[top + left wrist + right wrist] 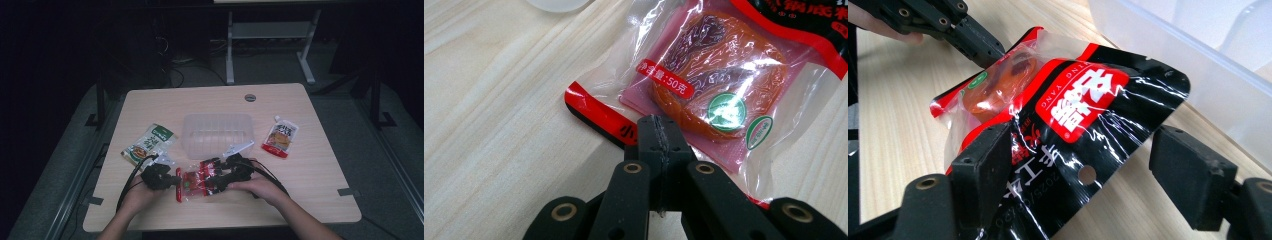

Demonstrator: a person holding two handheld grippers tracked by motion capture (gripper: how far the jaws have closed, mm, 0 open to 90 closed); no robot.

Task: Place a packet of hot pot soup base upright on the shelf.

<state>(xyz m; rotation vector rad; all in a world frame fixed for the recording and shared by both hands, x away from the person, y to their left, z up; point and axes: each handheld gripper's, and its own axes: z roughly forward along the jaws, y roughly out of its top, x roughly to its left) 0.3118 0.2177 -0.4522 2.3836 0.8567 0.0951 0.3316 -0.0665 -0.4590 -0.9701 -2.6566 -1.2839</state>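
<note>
At the near edge of the table (320, 200), a red and black sauce packet (197, 181) is held between the two grippers, just in front of the clear plastic bin (218, 134). The left gripper (659, 135) is pressed together on the packet's clear bottom seam, with the film pinched between its tips. The right gripper (1080, 170) is spread, with the black header end of the packet lying between its jaws; one jaw touches the film, the other stands apart from it, so no grip is made on that side.

The work is judged to be at an early stage: the packet has been taken up at one end, but nothing has yet been put into the bin, which is seen empty. A second grip on the header end and a carry over the bin's near wall are judged to be left.

To the far left, a green and white packet (150, 144) lies near the left edge of the table, close beside the left hand (137, 195). To the far right, an orange spouted pouch (281, 138) lies well apart from the bin.

Bare table is left open on the near right and along the far side behind the bin. The bin's near rim stands just beyond the right gripper, so little room is given there.
</note>
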